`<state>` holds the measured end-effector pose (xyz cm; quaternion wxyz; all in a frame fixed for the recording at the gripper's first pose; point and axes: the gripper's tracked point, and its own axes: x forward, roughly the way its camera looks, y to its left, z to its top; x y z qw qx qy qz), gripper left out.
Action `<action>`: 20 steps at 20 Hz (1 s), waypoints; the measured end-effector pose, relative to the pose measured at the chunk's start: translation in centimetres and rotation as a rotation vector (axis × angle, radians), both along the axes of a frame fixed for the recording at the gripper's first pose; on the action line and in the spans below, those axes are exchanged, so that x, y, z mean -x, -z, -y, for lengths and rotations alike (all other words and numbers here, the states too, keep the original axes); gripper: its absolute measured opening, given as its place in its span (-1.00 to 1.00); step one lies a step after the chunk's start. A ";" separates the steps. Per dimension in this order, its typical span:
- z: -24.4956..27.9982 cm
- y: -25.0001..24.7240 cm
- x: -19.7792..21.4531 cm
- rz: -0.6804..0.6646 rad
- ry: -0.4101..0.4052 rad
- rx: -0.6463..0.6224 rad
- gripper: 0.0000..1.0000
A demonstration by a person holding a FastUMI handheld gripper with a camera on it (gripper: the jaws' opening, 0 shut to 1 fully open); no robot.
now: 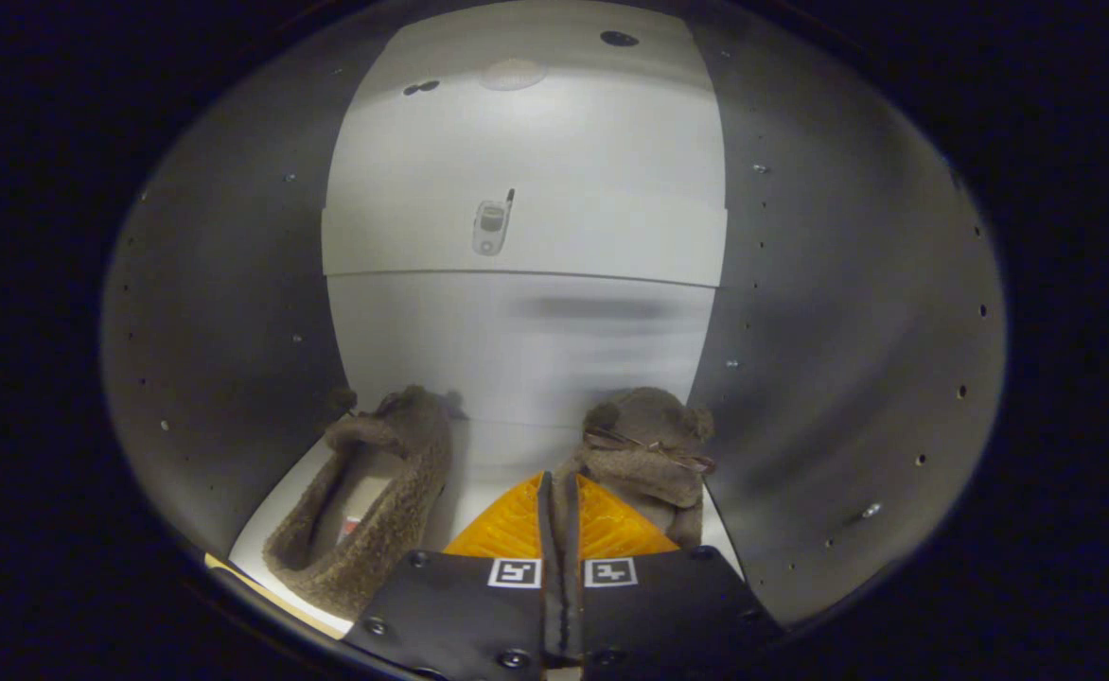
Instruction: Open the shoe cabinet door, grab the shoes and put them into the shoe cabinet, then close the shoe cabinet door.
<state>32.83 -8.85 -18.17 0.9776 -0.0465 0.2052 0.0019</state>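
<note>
I am looking into the shoe cabinet. Two brown fuzzy shoes stand on its white shelf (493, 454), toes toward the back panel. The left shoe (365, 511) lies free beside the left wall. My gripper (559, 484) is shut on the rim of the right shoe (649, 454); a thin strip of brown fabric shows between the two fingers. That shoe's toe and bow lie just ahead of the fingers, to the right. Whether it rests on the shelf I cannot tell.
Grey side walls (233, 312) (848, 331) with rows of small holes close in on both sides. The white back panel (526, 331) carries a small metal fitting (491, 227). A strip of bare shelf runs between the two shoes.
</note>
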 end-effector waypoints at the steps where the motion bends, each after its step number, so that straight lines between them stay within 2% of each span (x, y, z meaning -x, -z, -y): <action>1: -0.1 0.1 -0.2 -0.007 0.003 -0.005 -0.95; 7: 0.2 0.8 -0.5 -0.086 0.056 -0.069 -0.92; 15: 0.3 0.6 -0.2 -0.081 0.084 -0.068 -0.53; 16: 0.2 0.4 -0.2 -0.078 0.088 -0.073 -0.52; 20: 0.3 0.6 0.2 -0.089 0.096 -0.065 0.14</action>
